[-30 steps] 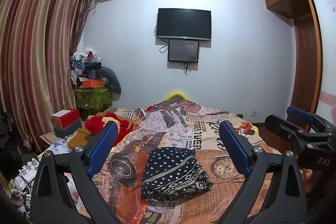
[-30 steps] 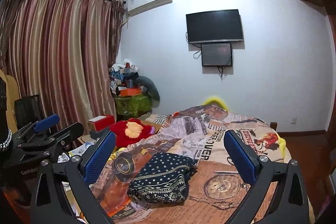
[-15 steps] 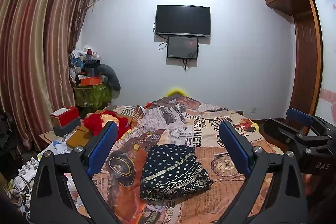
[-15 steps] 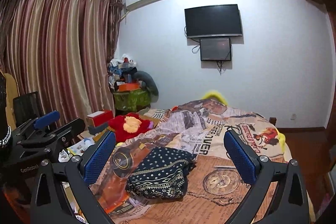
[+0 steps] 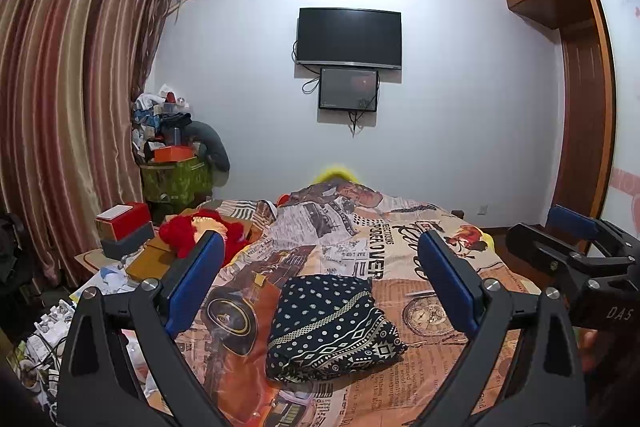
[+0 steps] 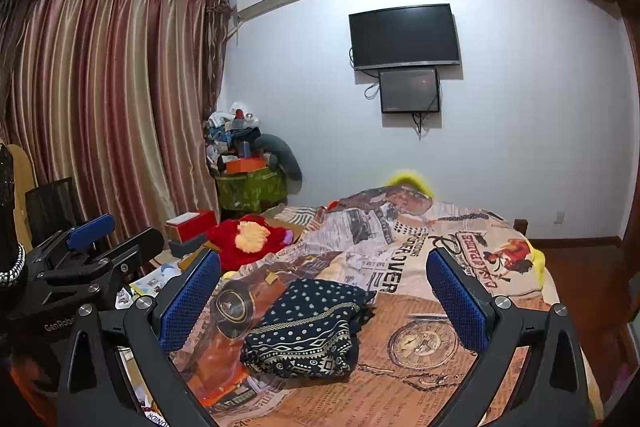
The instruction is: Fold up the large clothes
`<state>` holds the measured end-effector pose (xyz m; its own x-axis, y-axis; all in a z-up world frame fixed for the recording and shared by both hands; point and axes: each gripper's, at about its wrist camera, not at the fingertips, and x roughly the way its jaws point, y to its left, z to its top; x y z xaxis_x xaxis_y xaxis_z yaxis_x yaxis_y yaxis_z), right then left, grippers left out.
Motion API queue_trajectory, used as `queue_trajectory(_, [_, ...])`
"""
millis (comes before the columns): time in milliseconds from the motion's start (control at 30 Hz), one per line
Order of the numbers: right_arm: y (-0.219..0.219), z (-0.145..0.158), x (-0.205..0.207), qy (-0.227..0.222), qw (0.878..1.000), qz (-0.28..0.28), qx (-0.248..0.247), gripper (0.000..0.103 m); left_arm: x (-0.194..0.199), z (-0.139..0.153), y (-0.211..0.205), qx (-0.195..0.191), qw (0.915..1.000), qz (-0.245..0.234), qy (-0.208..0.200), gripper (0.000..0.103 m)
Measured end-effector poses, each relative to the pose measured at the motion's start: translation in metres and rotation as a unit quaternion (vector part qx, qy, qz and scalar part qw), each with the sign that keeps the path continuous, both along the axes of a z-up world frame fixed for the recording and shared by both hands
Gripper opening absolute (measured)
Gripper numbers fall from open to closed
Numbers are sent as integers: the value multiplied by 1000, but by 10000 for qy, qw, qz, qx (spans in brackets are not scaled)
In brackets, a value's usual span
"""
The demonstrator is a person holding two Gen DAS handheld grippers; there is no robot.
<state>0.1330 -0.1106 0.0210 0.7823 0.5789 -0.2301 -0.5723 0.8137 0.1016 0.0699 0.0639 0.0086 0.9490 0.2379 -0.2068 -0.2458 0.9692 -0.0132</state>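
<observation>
Striped brown-and-gold curtains [image 5: 60, 99] hang far off to the left of the left tool [image 5: 318, 277], whose two blue-padded fingers [image 5: 194, 281] stand spread wide with nothing between them. Below the curtains and left of that tool's left finger, a red box [image 5: 124, 221] sits on a cluttered low surface, and a red plush toy [image 5: 188, 231] lies just behind the fingertip. Ahead of the tool and framed between its fingers, the folded dark garment [image 5: 332, 323] with white dots and a patterned band lies on the bed [image 5: 400, 239], on an orange newspaper-print cover; the tool hangs above and short of it, not touching. On the wall beyond hang a black television [image 5: 349, 37] and a smaller screen [image 5: 348, 89] just under it. At the right edge the right tool [image 5: 576, 255] shows from the side, its state unclear from here.

From the right wrist camera, the left tool [image 6: 88, 251] appears at the far left, beside the curtains [image 6: 100, 107]. The right tool [image 6: 324, 293] has its fingers spread wide and empty too. The garment [image 6: 304, 327] lies ahead, nearer the left finger [image 6: 190, 297] than the right, apart from both. A pocket-watch print [image 6: 424, 341] marks the cover just inside the right finger.
</observation>
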Motion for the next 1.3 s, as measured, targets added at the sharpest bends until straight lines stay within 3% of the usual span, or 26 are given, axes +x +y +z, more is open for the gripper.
queue_trajectory(1300, [4,1,-4,-16,10000,-10,58,103,5,-8,-2,-167,9995,-263,110,98])
